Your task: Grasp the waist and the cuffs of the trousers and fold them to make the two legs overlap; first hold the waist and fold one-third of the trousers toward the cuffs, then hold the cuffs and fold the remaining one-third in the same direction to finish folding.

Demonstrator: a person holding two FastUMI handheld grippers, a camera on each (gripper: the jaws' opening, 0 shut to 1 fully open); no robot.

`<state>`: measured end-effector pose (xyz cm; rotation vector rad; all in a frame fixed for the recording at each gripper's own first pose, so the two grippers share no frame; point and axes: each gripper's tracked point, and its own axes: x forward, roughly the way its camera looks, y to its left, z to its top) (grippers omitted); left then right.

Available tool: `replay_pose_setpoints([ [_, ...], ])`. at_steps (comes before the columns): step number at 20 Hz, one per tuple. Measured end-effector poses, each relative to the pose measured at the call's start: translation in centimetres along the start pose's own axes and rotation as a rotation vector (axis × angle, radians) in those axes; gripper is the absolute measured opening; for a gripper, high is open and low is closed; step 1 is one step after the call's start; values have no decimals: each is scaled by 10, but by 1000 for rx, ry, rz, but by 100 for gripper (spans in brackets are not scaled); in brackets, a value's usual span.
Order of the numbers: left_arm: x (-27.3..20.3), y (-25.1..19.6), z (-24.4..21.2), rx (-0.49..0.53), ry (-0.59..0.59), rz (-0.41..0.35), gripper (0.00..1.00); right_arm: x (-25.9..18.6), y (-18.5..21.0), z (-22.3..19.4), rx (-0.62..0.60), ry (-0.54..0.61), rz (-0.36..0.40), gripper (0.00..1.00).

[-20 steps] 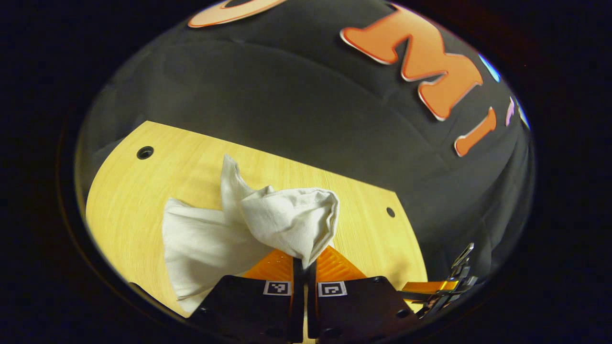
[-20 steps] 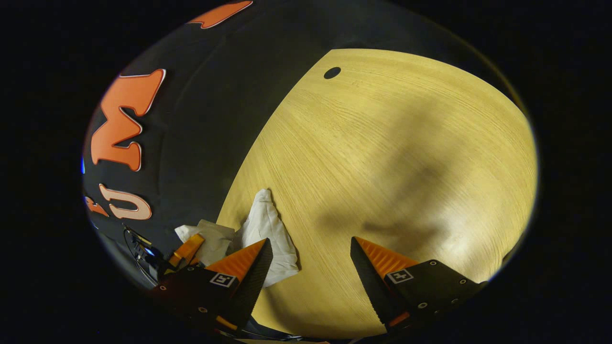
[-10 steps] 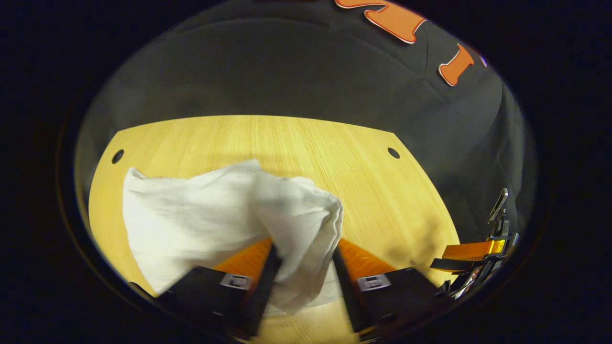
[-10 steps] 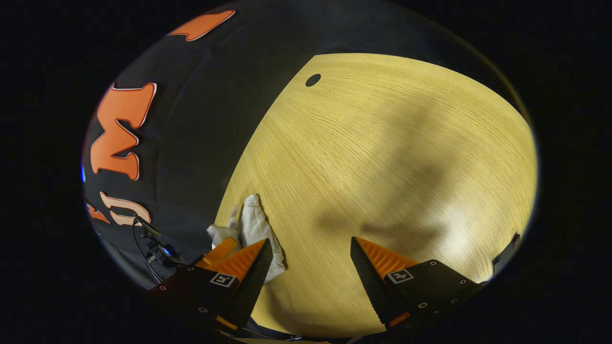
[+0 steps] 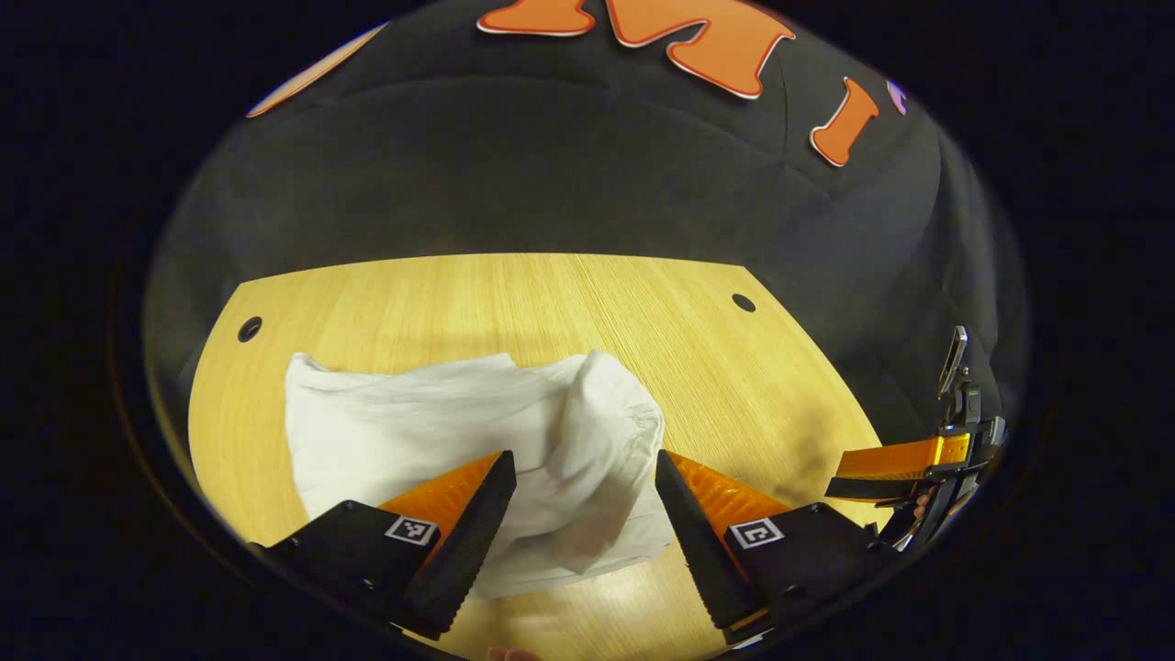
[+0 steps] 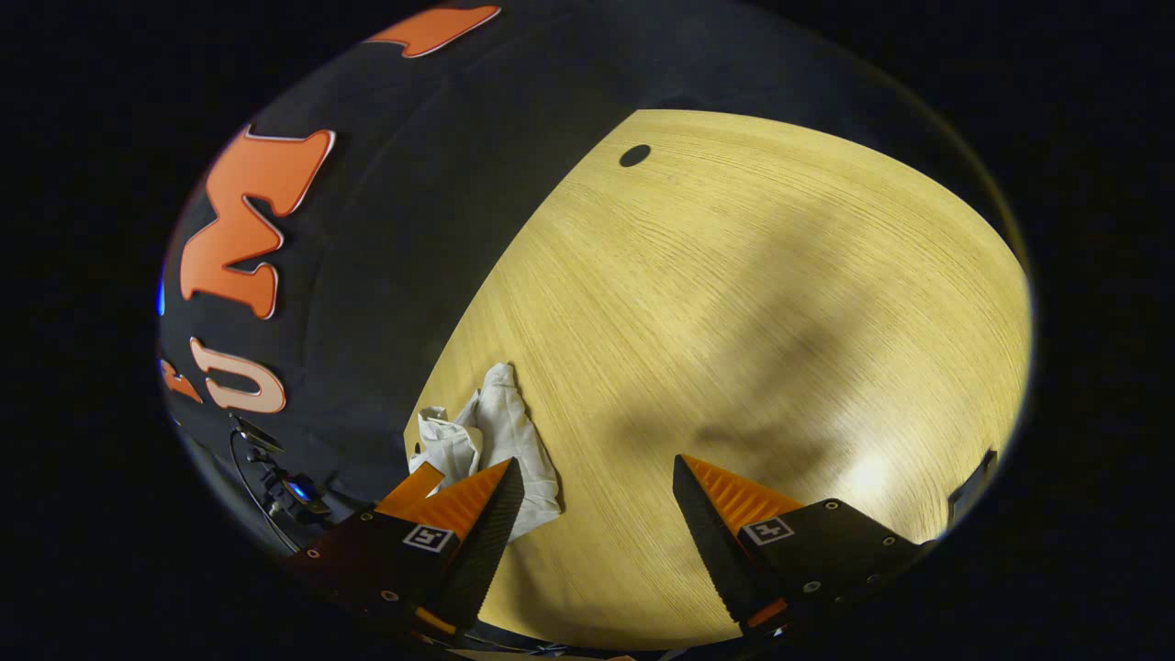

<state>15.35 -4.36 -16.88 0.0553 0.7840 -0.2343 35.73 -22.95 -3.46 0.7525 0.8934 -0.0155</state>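
Note:
The white trousers (image 5: 477, 441) lie folded in a rumpled bundle on the wooden table (image 5: 551, 303). In the left gripper view my left gripper (image 5: 583, 500) hangs open just above the bundle's near end, its fingers apart on either side of a cloth fold and not touching it. The right gripper (image 5: 904, 459) shows at the far right of that view, off the table's edge. In the right gripper view my right gripper (image 6: 597, 514) is open over bare wood, and the trousers (image 6: 500, 436) lie beside its left finger, with the left gripper's tip (image 6: 408, 487) by them.
The table (image 6: 780, 303) has small round holes near its corners (image 5: 249, 329) (image 5: 744, 302) (image 6: 634, 155). Black cloth wall rises right behind the table. Wide bare wood stretches ahead of the right gripper.
My left gripper was shut on the cloth a second ago; it has opened and let the trousers drop flat onto the table. The right gripper stayed open and hardly moved.

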Motion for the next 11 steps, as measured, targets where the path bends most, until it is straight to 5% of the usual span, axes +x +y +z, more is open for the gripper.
replay_pose_setpoints([
  [11, -91, 129, 56, -28, -318, 284, 99, -5, 102, 35, -326, -135, 23, 98],
])
